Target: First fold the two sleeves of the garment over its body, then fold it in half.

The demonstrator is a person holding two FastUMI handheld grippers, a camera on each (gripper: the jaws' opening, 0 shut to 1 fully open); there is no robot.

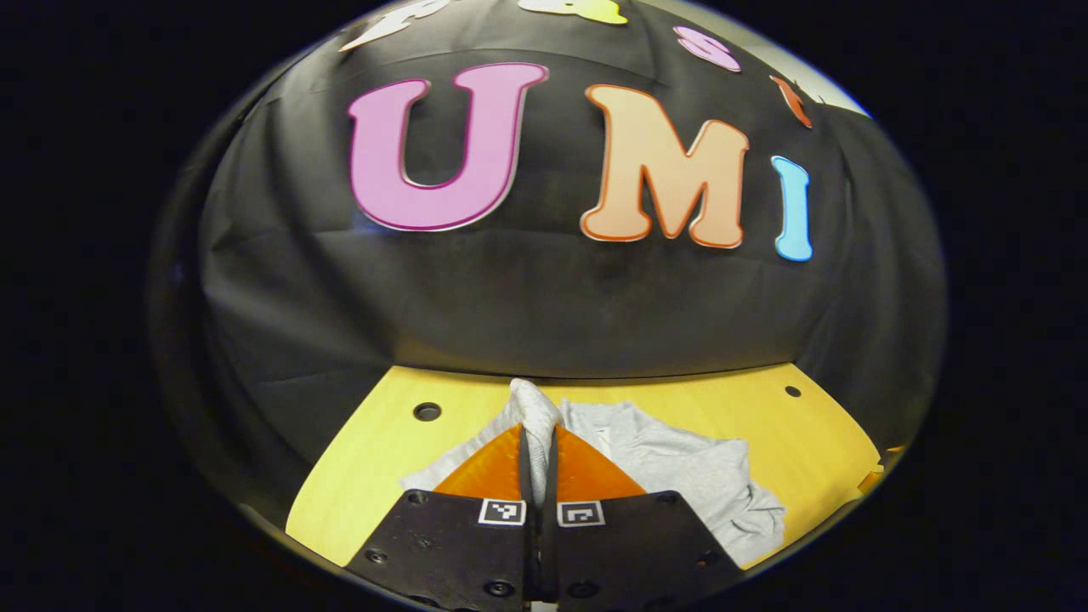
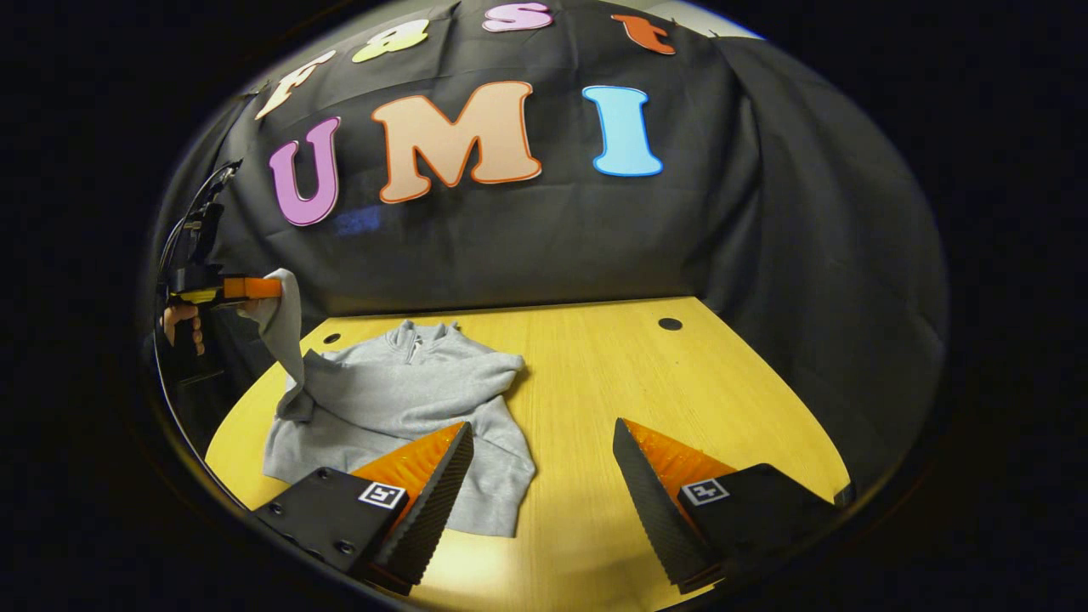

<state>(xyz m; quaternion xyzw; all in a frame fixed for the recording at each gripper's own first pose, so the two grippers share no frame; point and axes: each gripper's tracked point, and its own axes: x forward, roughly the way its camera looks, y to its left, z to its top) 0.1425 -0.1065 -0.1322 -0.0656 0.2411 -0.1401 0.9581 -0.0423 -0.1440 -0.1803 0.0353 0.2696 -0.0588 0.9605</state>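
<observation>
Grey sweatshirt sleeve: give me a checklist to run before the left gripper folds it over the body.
1. Left gripper shut on the lifted sleeve: ok.
2. Sleeve raised off the yellow wooden table: ok.
3. Other sleeve already across the grey sweatshirt's body: ok.
4. Right gripper open, holding nothing: ok.
5. Right gripper off the landing area: not ok, one finger overlaps the hem.
6. Body flat: cannot tell.

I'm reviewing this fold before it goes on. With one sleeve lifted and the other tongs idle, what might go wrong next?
1. The left tongs pinch only the cuff end of the raised sleeve; it may slip free.
2. Nothing pins the grey zip-neck sweatshirt on the yellow wooden table, so pulling could drag it.
3. The open right tongs hover apart, unable to steady the already folded sleeve.
</observation>
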